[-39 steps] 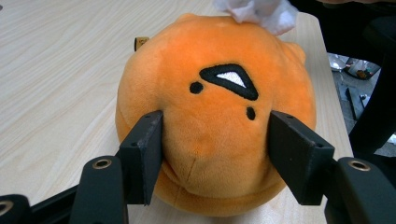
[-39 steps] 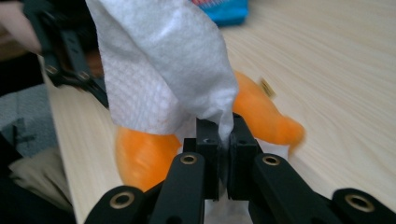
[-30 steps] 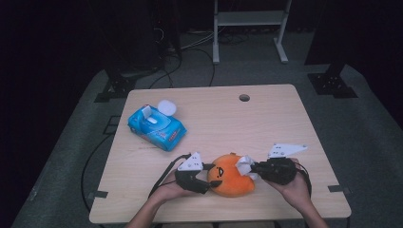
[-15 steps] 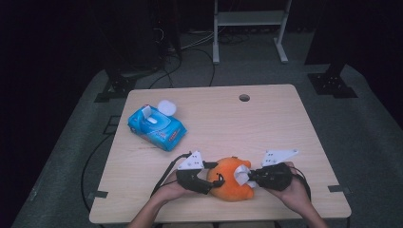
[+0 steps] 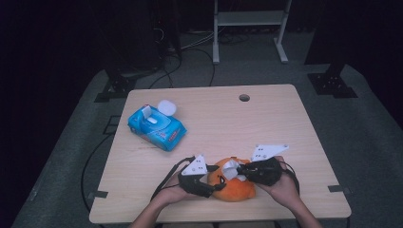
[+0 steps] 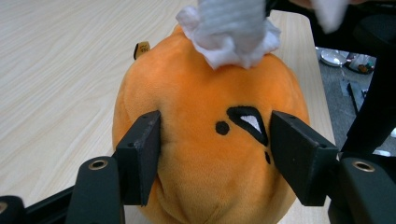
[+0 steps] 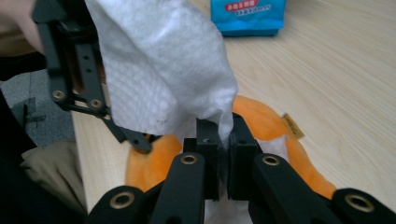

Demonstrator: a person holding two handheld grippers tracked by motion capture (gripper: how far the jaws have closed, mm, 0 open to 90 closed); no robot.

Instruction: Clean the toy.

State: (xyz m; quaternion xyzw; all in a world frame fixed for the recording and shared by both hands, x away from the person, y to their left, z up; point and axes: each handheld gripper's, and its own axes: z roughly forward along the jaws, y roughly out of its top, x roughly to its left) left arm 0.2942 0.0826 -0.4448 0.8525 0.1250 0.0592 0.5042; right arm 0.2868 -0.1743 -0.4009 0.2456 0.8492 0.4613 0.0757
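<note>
The orange plush toy (image 5: 234, 183), round and soft with a small black-stitched face on its side, lies on the table at the near edge, well apart from the blue wipes pack (image 5: 157, 127), nearer the camera and to its right. A crumpled white wet wipe (image 6: 231, 30) rests on the plush toy's top, touching it.

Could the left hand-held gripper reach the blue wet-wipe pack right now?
Probably not yet: the left hand-held gripper is clamped on the orange plush toy. Bare tabletop leads to the blue wet-wipe pack.
</note>
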